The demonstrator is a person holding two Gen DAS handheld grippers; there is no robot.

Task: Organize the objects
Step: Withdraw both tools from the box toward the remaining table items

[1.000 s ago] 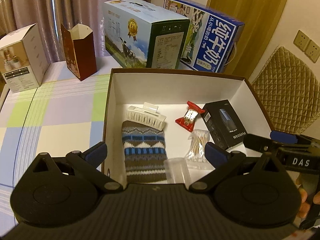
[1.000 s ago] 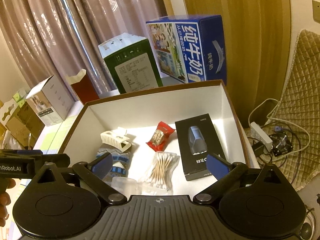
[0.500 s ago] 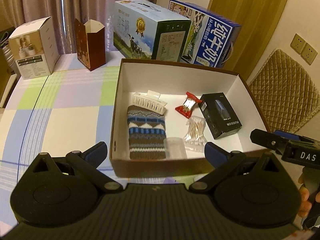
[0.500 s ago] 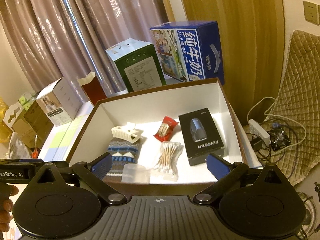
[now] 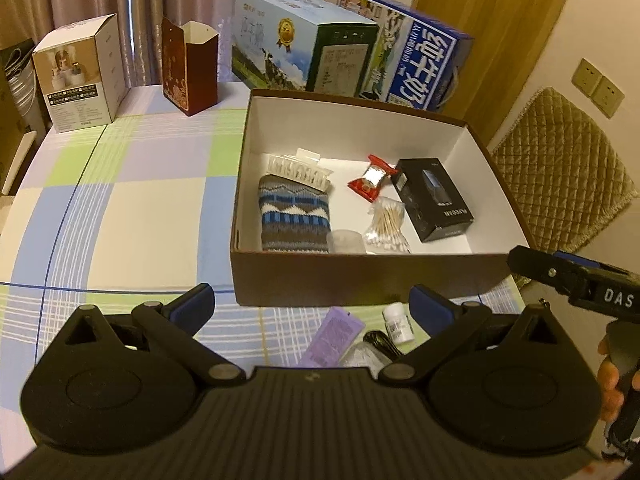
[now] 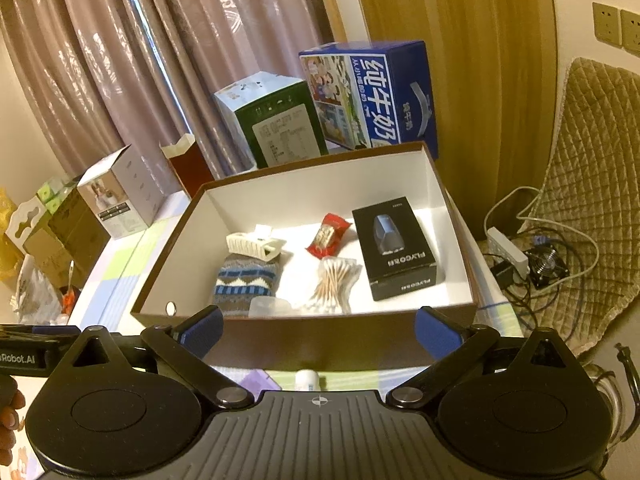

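Note:
A brown box with white inside [image 5: 360, 288] [image 6: 320, 340] stands on the checked tablecloth. In it lie a knitted pouch [image 5: 294, 216] [image 6: 246, 280], a white hair claw [image 5: 300, 168] [image 6: 254, 245], a red snack packet [image 5: 370, 178] [image 6: 329, 236], a bag of cotton swabs [image 5: 386, 224] [image 6: 334, 284], a black box [image 5: 434, 200] [image 6: 394, 252] and a clear small cup [image 5: 346, 242]. In front of the box lie a purple sachet [image 5: 334, 336], a small white bottle [image 5: 396, 324] [image 6: 307, 380] and a black cable [image 5: 380, 342]. My left gripper [image 5: 310, 306] and right gripper [image 6: 318, 326] are open and empty, held before the box.
Two milk cartons [image 5: 304, 58] [image 5: 412, 68] stand behind the box. A dark red paper box [image 5: 190, 66] and a white carton [image 5: 80, 80] stand at the back left. A quilted chair [image 5: 560, 168] is on the right; a power strip and cables [image 6: 520, 256] lie on the floor.
Both grippers have pulled back and up from over the box. The box's front wall and the small items in front of it have come into view.

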